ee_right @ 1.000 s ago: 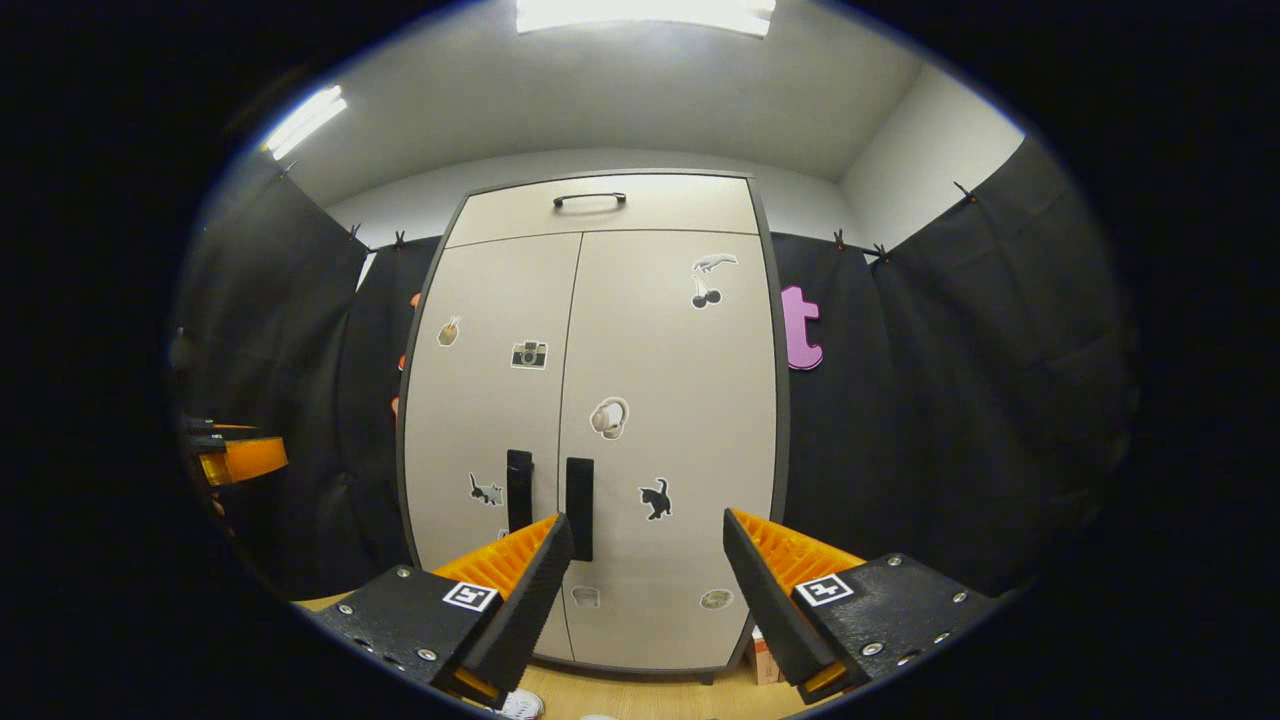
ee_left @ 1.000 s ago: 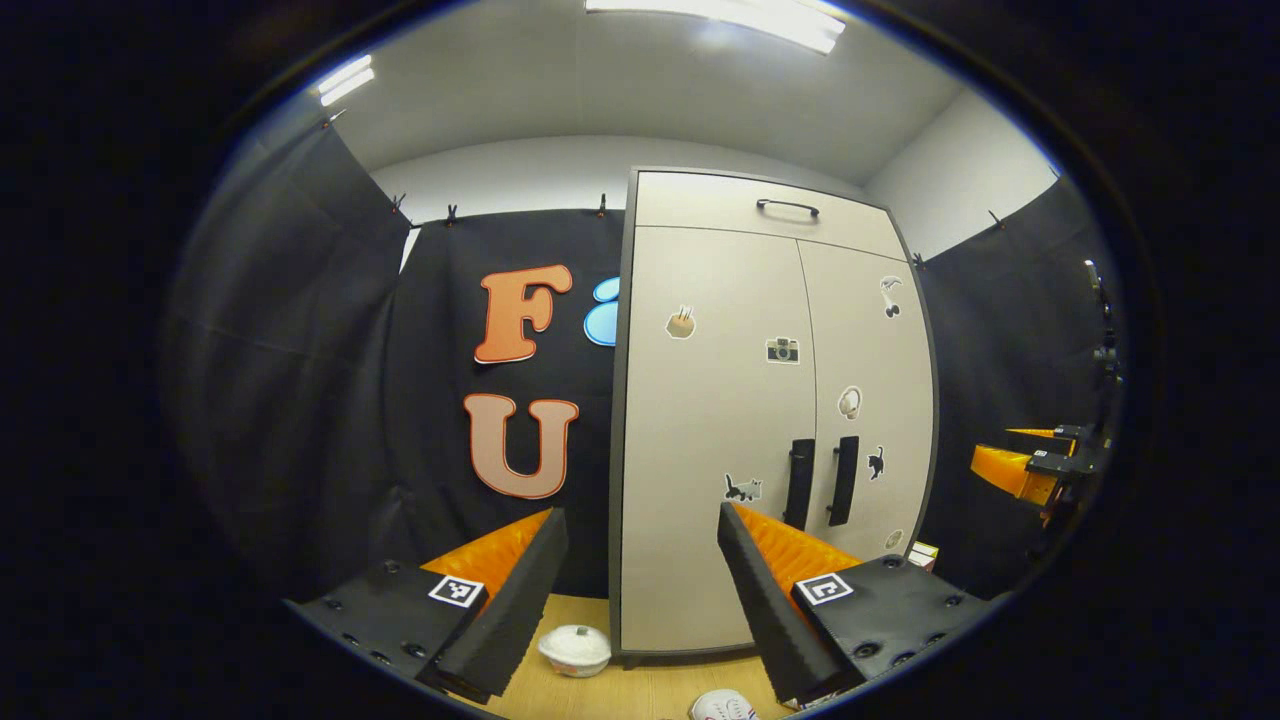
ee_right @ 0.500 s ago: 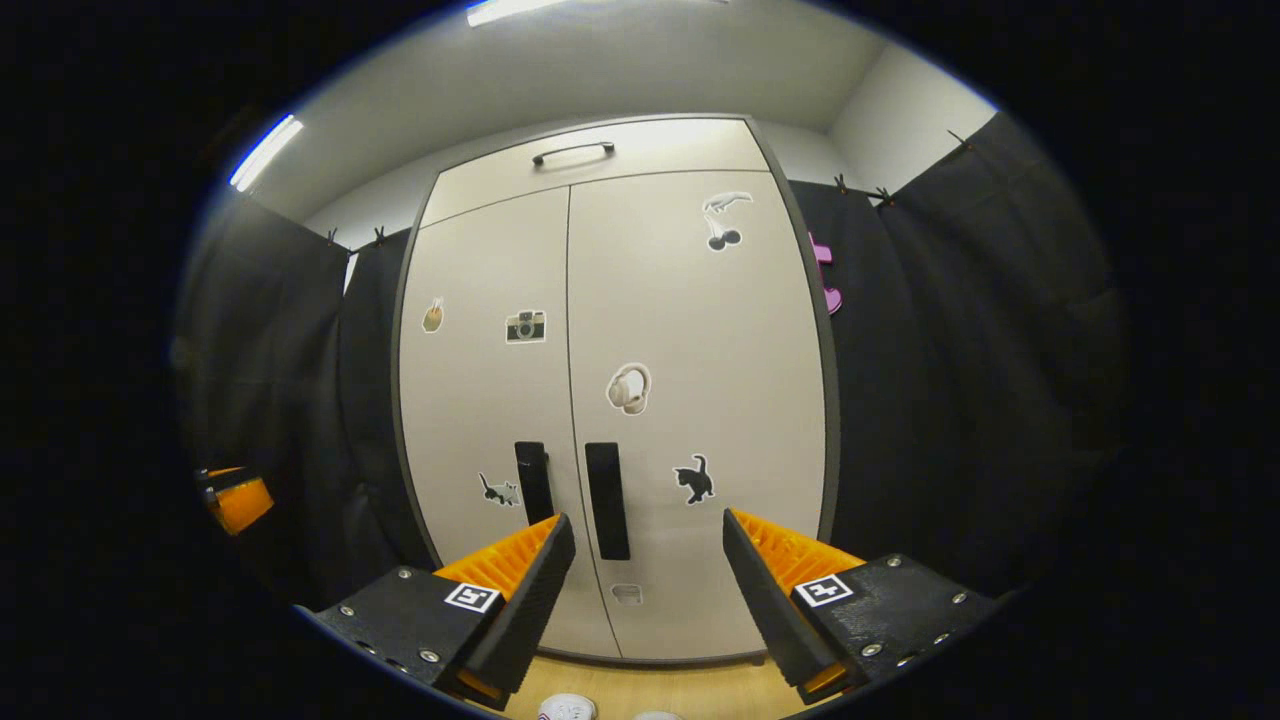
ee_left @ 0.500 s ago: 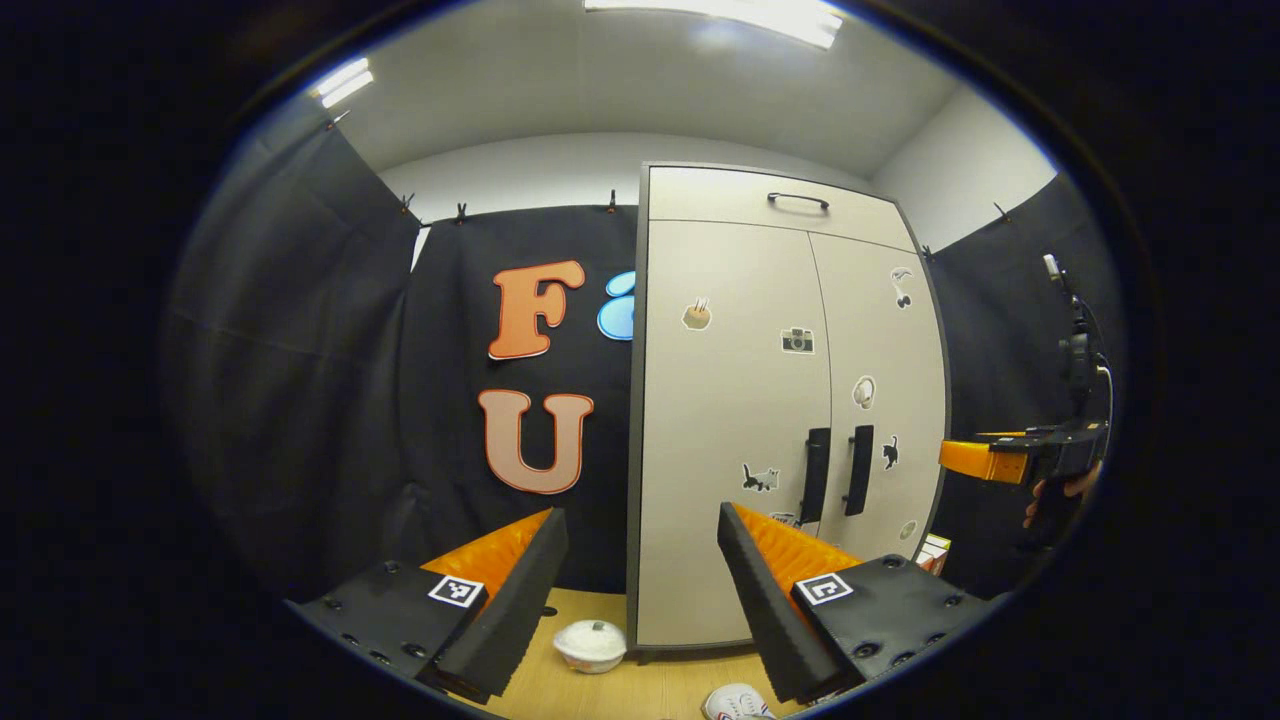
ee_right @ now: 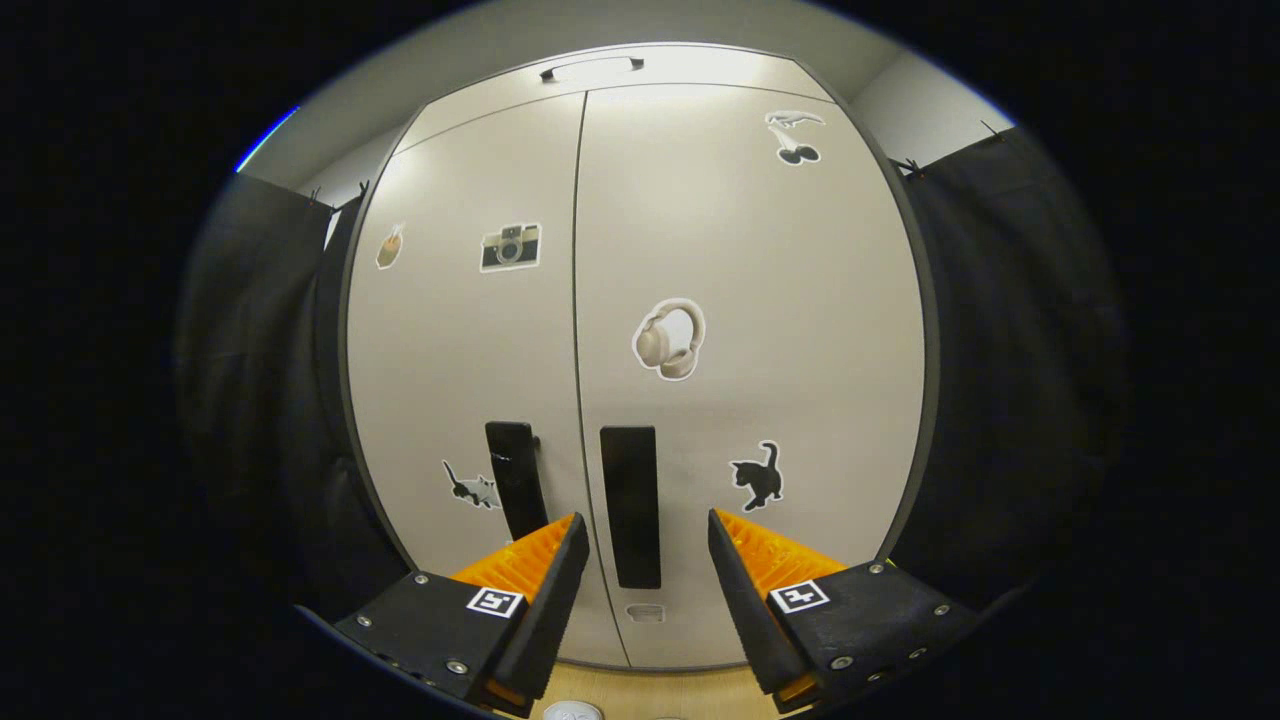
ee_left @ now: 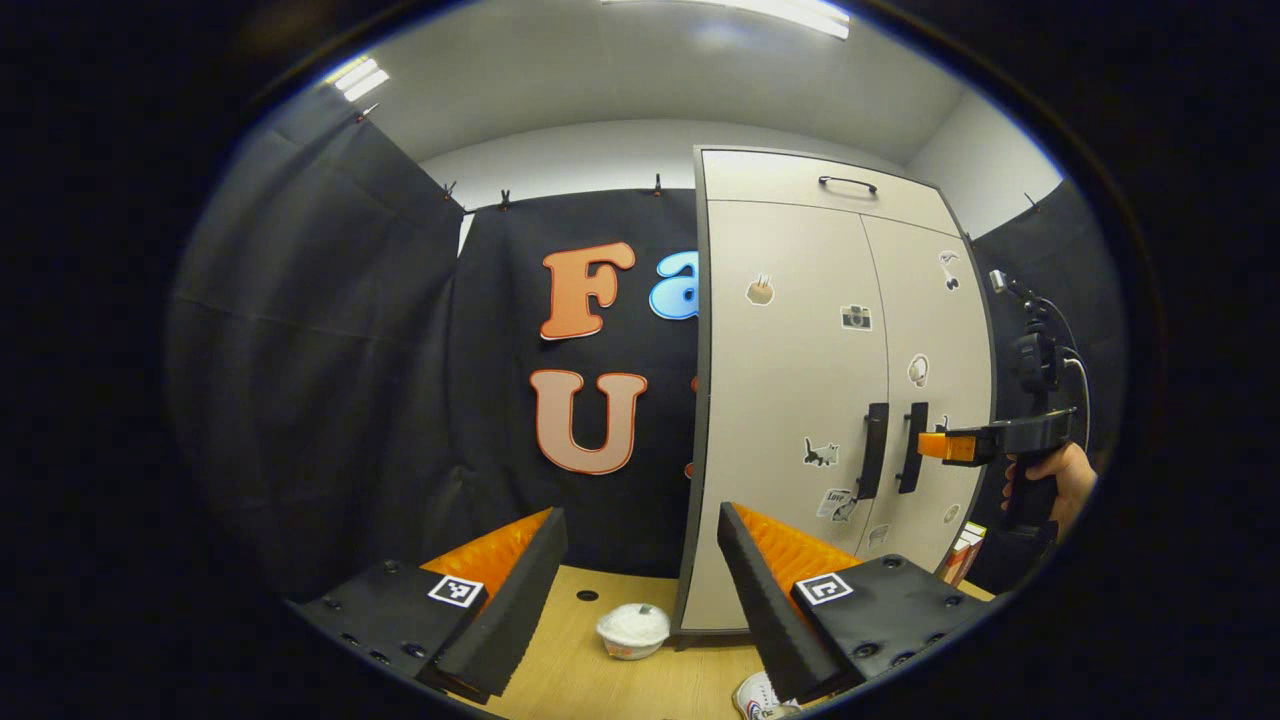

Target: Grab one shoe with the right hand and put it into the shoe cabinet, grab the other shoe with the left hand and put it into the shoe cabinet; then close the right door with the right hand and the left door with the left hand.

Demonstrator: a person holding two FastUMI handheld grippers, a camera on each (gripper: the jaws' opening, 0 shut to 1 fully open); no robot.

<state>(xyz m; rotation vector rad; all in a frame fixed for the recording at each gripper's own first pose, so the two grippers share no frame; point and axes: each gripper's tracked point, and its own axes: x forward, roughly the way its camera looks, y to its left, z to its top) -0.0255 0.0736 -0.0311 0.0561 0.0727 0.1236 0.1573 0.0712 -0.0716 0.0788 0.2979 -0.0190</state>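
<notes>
Shoe cabinet [ee_right: 700, 250] stands against the booth wall, both doors flat and flush, one thin seam between them. Right door handle [ee_right: 630, 505] and left door handle [ee_right: 515, 478] are dark upright bars just either side of that seam.

Right gripper [ee_right: 640, 580] faces the doors head-on, close in; jaws spread, nothing between them, the right door handle lined up in the gap but apart from both fingers. In the left gripper view the same tool [ee_left: 945, 446] is held level by a hand [ee_left: 1060, 480], its tip just beside the handles.

Left gripper [ee_left: 640, 590] hangs off the cabinet's left edge, jaws spread and empty. Open wooden floor [ee_left: 590, 675] lies ahead of it.

On that floor: a white lidded bowl [ee_left: 632, 630] near the cabinet's front left corner, and a white shoe [ee_left: 760, 695] at the bottom edge, partly hidden behind the left gripper's finger. A small box [ee_left: 962, 552] sits low by the cabinet's right side.
</notes>
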